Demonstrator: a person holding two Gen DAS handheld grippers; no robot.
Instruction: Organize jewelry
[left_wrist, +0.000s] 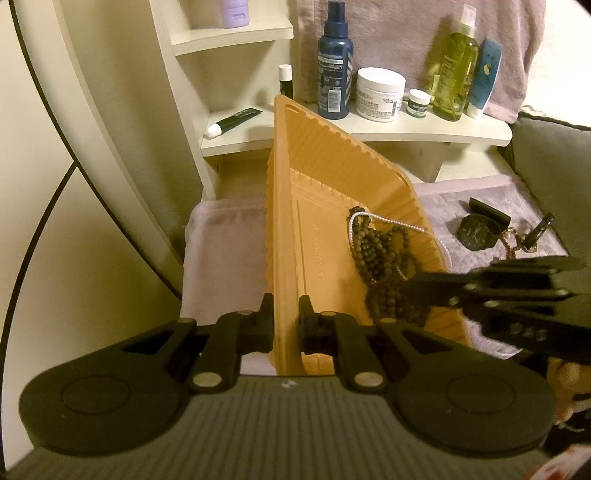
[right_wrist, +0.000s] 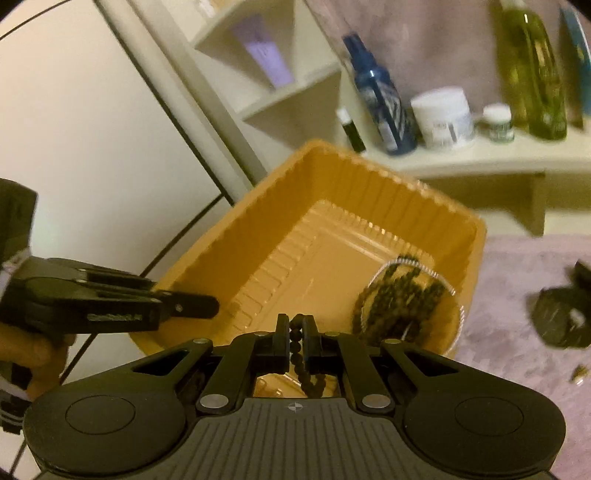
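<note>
Beads (right_wrist: 297, 341) pinched in right tongs (right_wrist: 295, 332) (strand end hidden); left tongs (left_wrist: 286, 321) clamp tray (left_wrist: 284, 221) rim.

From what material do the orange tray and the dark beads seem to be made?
Orange tray: probably thin moulded plastic, glossy, with ribbed walls and light glinting on its floor. Dark beads: small matt brown-black spheres, possibly wood or stone; the look leaves it open.

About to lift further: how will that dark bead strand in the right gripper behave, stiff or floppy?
Probably floppy: the dark bead strand hangs limp between the right gripper pads. Its bulk lies heaped in the orange tray, so it may drag, and it could snag the pearl strand lying across it.
</note>
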